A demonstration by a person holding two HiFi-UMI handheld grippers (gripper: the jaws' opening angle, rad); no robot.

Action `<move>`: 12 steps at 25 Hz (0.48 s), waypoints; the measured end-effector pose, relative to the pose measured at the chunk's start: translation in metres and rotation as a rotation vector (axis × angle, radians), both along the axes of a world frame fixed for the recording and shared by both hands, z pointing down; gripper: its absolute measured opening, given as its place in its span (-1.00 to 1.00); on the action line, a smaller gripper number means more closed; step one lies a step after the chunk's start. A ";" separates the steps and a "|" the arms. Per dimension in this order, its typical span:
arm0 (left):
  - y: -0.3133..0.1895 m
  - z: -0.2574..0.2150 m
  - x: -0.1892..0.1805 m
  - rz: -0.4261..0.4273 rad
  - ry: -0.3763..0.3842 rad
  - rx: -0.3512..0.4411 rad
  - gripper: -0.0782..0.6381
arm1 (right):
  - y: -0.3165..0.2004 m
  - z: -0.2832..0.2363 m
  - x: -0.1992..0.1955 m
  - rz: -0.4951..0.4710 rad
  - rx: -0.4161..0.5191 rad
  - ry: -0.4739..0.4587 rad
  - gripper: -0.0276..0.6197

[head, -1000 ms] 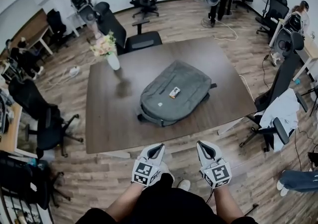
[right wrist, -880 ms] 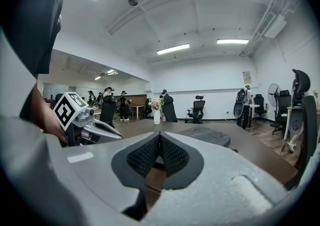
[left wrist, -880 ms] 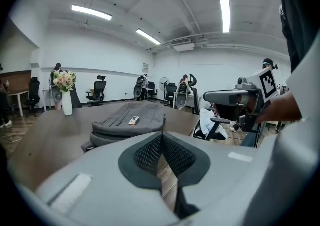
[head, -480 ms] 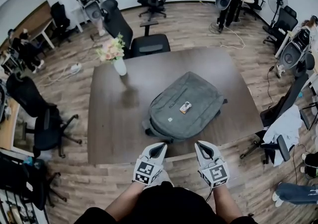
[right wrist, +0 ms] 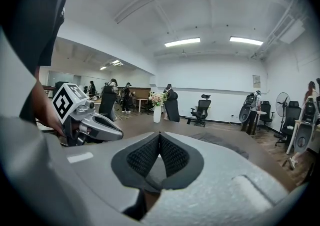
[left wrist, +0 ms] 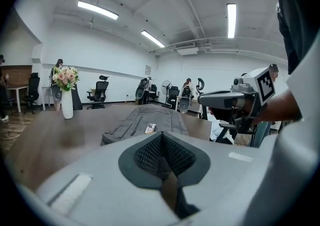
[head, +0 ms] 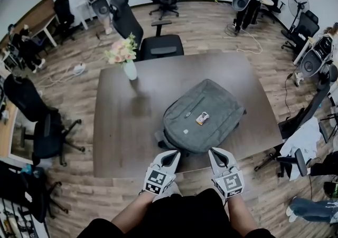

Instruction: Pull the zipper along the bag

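A grey backpack lies flat on the dark brown table, right of its middle, with a small tag on its top panel. The same backpack shows in the left gripper view, and as a grey hump in the right gripper view. My left gripper and right gripper hover side by side at the table's near edge, short of the bag. Both are shut with nothing between their jaws. The zipper pull is too small to make out.
A white vase of flowers stands at the table's far left. Black office chairs ring the table, one draped with a white garment at the right. People with gear stand far off along the walls.
The view has closed in on the table: the backpack now sits nearer and both grippers have reached the table's near edge. Their jaws stay shut.
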State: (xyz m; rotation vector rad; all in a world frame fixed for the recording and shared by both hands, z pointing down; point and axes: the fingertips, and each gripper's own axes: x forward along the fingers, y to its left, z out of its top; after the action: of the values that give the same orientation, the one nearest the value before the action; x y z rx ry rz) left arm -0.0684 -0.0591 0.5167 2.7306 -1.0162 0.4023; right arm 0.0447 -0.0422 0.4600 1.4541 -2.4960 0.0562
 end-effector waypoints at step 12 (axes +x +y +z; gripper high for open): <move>-0.003 0.022 0.012 -0.080 -0.065 0.001 -0.73 | -0.019 0.040 -0.003 -0.200 -0.059 0.093 -0.91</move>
State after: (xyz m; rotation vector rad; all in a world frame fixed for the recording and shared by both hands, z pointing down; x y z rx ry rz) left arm -0.0566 -0.0618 0.5392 2.6831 -1.1382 0.4800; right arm 0.0416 -0.0613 0.5003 1.1512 -2.5268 0.0251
